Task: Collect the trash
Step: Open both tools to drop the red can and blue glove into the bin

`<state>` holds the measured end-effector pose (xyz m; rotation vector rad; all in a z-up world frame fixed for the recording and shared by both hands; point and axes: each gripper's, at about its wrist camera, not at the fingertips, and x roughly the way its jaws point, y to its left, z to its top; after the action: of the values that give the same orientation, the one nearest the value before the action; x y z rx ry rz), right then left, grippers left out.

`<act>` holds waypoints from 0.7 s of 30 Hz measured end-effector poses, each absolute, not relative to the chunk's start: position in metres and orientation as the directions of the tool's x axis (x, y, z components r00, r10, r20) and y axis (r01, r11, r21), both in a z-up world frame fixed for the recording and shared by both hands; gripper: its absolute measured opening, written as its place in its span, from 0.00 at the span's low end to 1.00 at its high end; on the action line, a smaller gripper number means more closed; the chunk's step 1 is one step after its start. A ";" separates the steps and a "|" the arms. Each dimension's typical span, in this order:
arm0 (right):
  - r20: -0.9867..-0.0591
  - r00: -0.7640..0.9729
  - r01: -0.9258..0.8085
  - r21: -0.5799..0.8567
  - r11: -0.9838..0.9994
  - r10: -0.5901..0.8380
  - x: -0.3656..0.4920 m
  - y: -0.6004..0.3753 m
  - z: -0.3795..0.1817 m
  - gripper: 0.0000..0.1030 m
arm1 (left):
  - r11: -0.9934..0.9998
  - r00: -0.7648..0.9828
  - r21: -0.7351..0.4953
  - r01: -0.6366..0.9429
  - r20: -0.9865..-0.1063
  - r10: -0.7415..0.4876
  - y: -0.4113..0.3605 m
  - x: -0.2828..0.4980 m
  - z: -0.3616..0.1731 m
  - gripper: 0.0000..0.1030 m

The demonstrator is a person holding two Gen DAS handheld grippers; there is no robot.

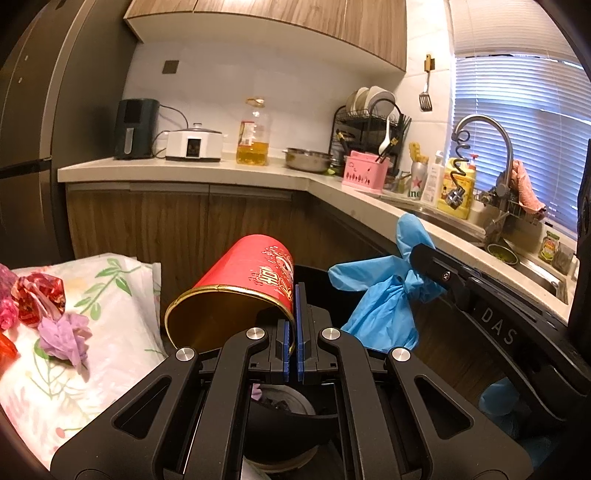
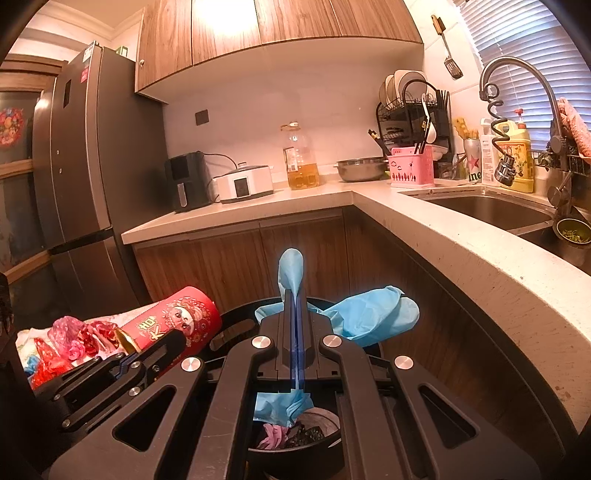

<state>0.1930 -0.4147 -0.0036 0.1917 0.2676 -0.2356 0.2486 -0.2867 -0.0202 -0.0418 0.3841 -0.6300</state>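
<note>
L tool (image 1: 295,325) pinches red cup (image 1: 236,280) rim | R tool (image 2: 297,332) grips blue glove (image 2: 369,314)

This is a home kitchen. An L-shaped pale stone countertop (image 2: 461,258) runs over wood-grain base cabinets (image 2: 236,258), with matching wooden wall cabinets (image 2: 258,33) above. A stainless steel sink (image 2: 491,210) with a curved steel tap (image 2: 517,74) sits under a window with white blinds (image 2: 535,37). Toward the counter's corner stand a black wire dish rack (image 2: 413,118) holding plates and a large clear plastic bottle of yellow cooking oil (image 2: 300,158); a tall dark grey fridge (image 2: 85,177) stands at the counter's left end.
</note>
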 end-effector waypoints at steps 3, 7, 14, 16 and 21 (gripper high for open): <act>-0.293 0.935 0.253 0.159 0.954 -0.200 0.196 -0.418 -0.006 0.01 | 0.808 0.732 -0.157 0.568 -0.352 -0.583 -0.289 0.253 -0.023 0.02; -0.304 0.933 0.250 0.164 0.954 -0.192 0.200 -0.419 -0.008 0.02 | 0.813 0.730 -0.151 0.562 -0.371 -0.574 -0.293 0.256 -0.028 0.02; -0.321 0.929 0.246 0.171 0.954 -0.182 0.206 -0.424 -0.010 0.02 | 0.819 0.730 -0.152 0.554 -0.386 -0.565 -0.291 0.260 -0.036 0.33; -0.326 0.929 0.243 0.175 0.954 -0.177 0.206 -0.424 -0.012 0.02 | 0.822 0.731 -0.165 0.546 -0.385 -0.563 -0.286 0.260 -0.038 0.41; -0.329 0.928 0.243 0.175 0.954 -0.176 0.207 -0.424 -0.013 0.21 | 0.839 0.749 -0.192 0.510 -0.381 -0.542 -0.270 0.259 -0.041 0.62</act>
<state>0.2070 -0.4240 -0.0127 0.2155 0.3161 -0.2162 0.2585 -0.2704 -0.0408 -0.0773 0.4401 -0.5754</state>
